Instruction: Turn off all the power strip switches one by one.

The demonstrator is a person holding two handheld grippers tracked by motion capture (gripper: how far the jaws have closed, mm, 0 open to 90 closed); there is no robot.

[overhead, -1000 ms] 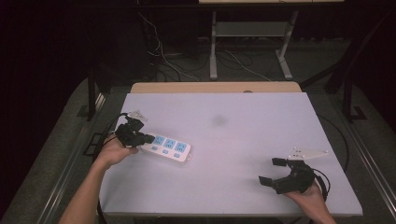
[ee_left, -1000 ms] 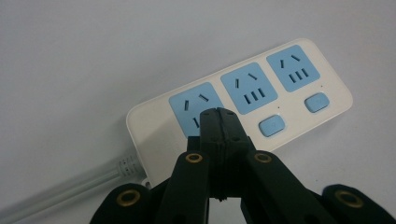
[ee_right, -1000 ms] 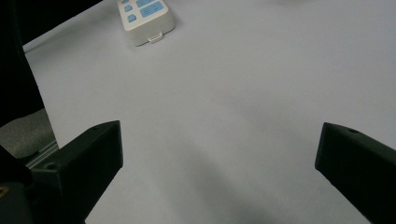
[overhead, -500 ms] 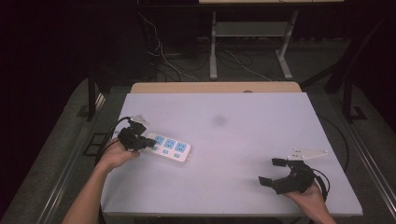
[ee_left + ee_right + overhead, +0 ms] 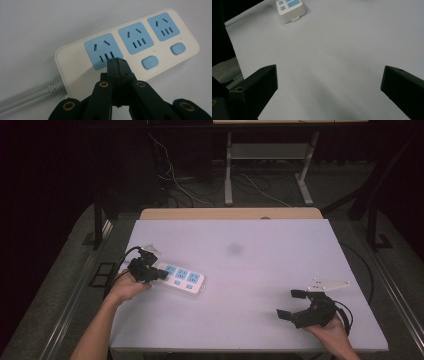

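A white power strip [image 5: 182,279] with three blue sockets lies on the left part of the white table [image 5: 250,270]. In the left gripper view the power strip [image 5: 130,47] shows two blue buttons and a grey cord [image 5: 27,95] at its near end. My left gripper [image 5: 161,274] is shut with nothing between its jaws, its tips [image 5: 117,62] over the edge of the nearest socket; whether they touch it I cannot tell. My right gripper [image 5: 293,304] rests near the table's front right, jaws wide open and empty. The strip's far end [image 5: 290,8] lies ahead of the right gripper [image 5: 329,82].
A wooden board [image 5: 230,213] borders the table's far edge. Beyond it stand a metal frame [image 5: 270,175] and loose cables [image 5: 175,175] on the dark floor. A faint grey smudge [image 5: 234,249] marks the tabletop's middle.
My left hand has shifted slightly toward the power strip's near end. The right gripper has not moved.
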